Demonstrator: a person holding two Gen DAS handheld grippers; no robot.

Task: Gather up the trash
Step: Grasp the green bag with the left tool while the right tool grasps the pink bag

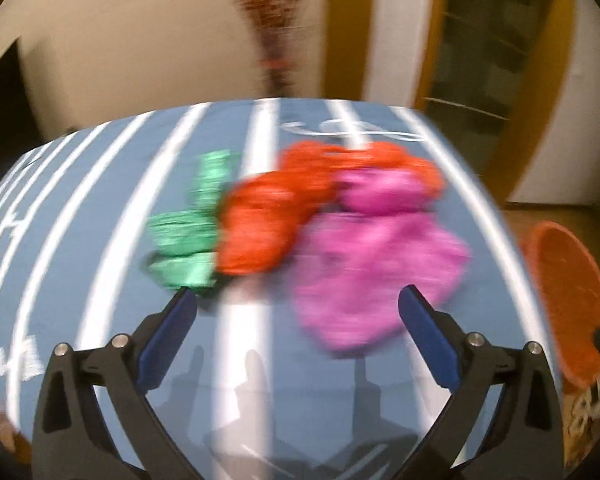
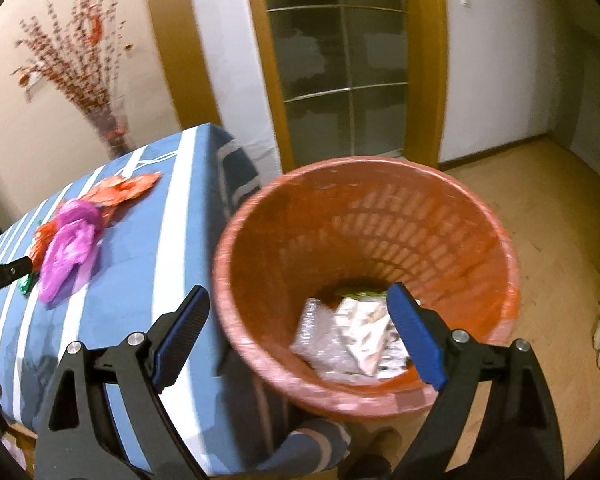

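Pink wrapper [image 1: 376, 264] lies lengthwise toward the table's [image 1: 100, 240] far edge; both grippers [image 1: 298, 300] [image 2: 298, 296] released.

Blue, white-striped tablecloth [image 1: 100, 248]; pink bag [image 1: 380, 272], orange wrapper [image 1: 268, 228], green wrapper [image 1: 184, 240]; orange slatted bin [image 2: 380, 216].
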